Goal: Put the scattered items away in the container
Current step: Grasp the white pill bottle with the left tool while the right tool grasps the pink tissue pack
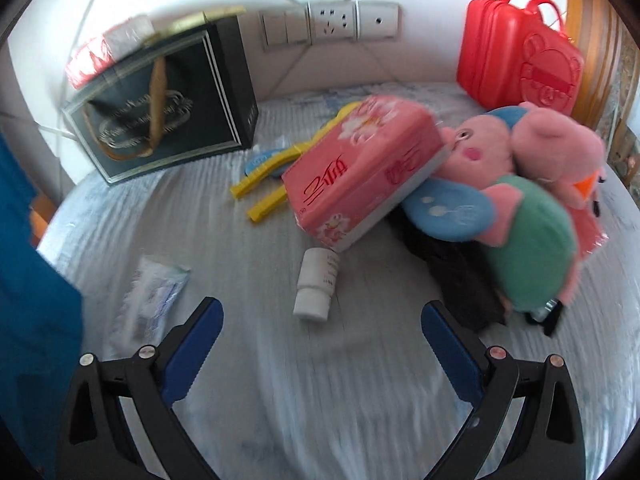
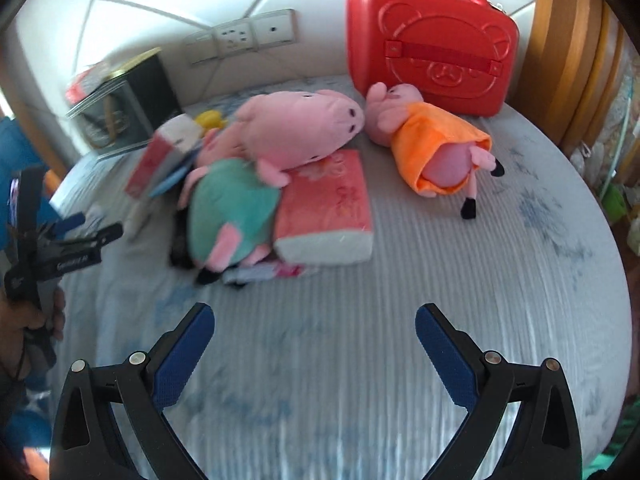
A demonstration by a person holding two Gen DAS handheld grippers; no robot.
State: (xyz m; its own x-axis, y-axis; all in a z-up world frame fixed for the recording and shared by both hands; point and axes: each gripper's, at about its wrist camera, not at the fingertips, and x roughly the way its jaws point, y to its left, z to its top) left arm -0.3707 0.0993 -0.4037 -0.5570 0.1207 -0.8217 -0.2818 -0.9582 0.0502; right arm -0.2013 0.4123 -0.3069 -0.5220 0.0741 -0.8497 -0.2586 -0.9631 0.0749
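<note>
Looking at both views, you're right at the start of a pick: nothing is in hand yet. Your left tongs (image 1: 322, 326) are spread wide and empty above the bed (image 1: 280, 380), and your right tongs (image 2: 314, 330) are just as wide and just as empty.

I'll use the white pill bottle (image 1: 316, 284) as the landmark. It lies on its side just ahead of the left tongs, roughly centred between the two fingers. Right behind it is the pink tissue pack (image 1: 360, 172), tilted up against the plush pig in the green shirt (image 1: 528, 248). Further back and left of the bottle are the yellow clips (image 1: 264, 192), and a flat plastic packet (image 1: 156, 292) lies off to its left. Far behind it, the black gift bag (image 1: 168, 108) stands on the left and the red case (image 1: 516, 52) on the right. I can't tell which one is meant as the container.

My guess is the bottle goes first. It's round, so close across the body, not the cap, or it may roll away.
</note>
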